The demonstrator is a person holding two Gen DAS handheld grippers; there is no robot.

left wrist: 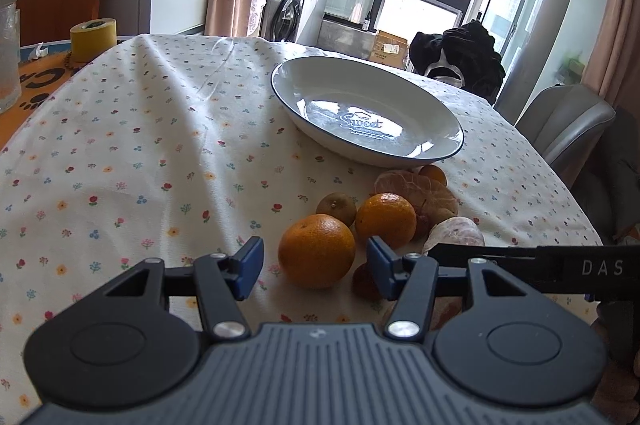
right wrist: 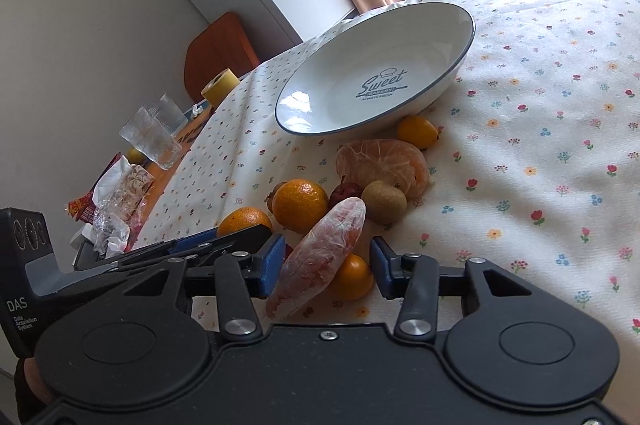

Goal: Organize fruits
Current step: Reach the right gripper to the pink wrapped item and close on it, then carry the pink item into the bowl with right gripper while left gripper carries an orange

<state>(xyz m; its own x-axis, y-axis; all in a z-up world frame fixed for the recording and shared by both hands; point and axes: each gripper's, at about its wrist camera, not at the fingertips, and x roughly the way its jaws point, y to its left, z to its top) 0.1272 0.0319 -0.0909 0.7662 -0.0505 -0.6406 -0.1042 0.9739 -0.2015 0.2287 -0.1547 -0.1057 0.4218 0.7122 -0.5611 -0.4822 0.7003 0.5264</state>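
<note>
Two tools noted: we find the left tool [left wrist: 316,267] spread around an orange [left wrist: 317,250], not touching; the right tool [right wrist: 326,271] spread about a peeled segment [right wrist: 320,257]. Remaining fruit lies at 6 o'clock of the plate [left wrist: 448,129] on the surface [left wrist: 120,165].

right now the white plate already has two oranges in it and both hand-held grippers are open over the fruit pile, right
Not quite. The white plate holds nothing; both wrist views show its printed base bare. The oranges lie on the tablecloth in front of it with the other fruit. The rest stands: the left hand-held gripper and the right hand-held gripper are both open over the pile.
</note>
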